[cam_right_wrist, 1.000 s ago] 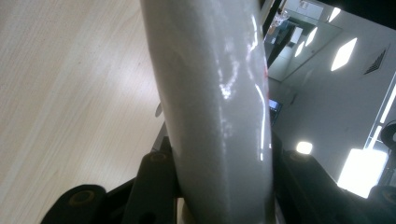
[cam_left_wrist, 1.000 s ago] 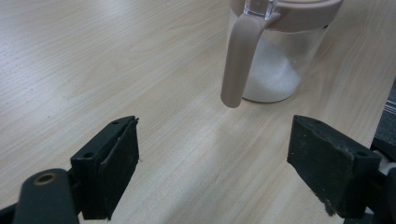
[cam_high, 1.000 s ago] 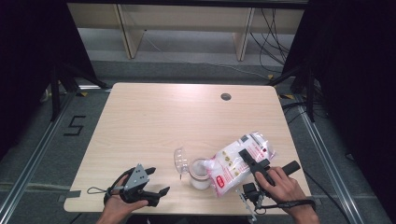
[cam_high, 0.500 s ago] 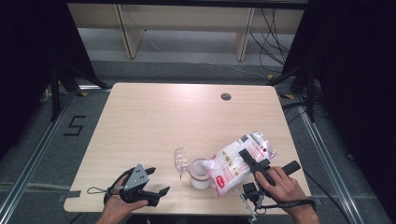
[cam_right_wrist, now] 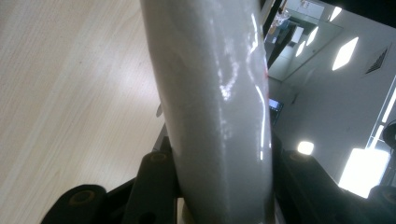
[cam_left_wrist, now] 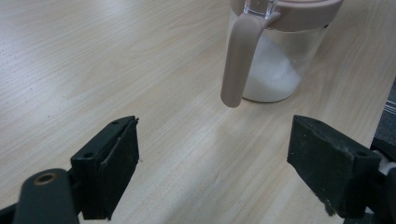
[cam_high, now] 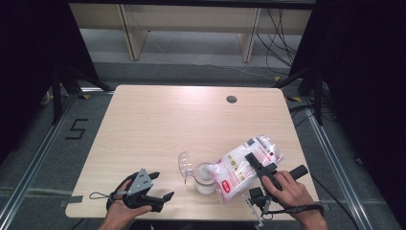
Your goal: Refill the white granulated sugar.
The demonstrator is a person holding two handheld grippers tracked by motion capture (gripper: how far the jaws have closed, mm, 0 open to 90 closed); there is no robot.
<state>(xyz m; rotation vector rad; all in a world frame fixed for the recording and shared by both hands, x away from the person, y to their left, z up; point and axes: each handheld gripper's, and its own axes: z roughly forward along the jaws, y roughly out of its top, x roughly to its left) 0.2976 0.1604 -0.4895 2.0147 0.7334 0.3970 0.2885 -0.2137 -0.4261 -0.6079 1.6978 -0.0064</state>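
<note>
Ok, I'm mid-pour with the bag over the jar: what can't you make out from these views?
- Bag mouth: high view, hidden where the bag overlaps the jar rim, so no flow is visible.
- Bag label print: high view, too small to read.
- Jar top: left gripper view, cut off by the upper edge.
- Right gripper view: the bag blocks the jar.

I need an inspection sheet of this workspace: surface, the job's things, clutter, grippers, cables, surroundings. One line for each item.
Surface: light wooden table, a round hole near its far edge.
Job's things: glass jar partly filled with white grains, its clear lid flipped open; white bag tilted with its mouth at the jar.
Clutter: nothing seen.
Grippers: left gripper open, low at the near edge; right gripper shut on the bag.
Cables: a cable loops by the right hand; more lie on the floor.
Surroundings: wooden shelf legs, dark curtains.
</note>
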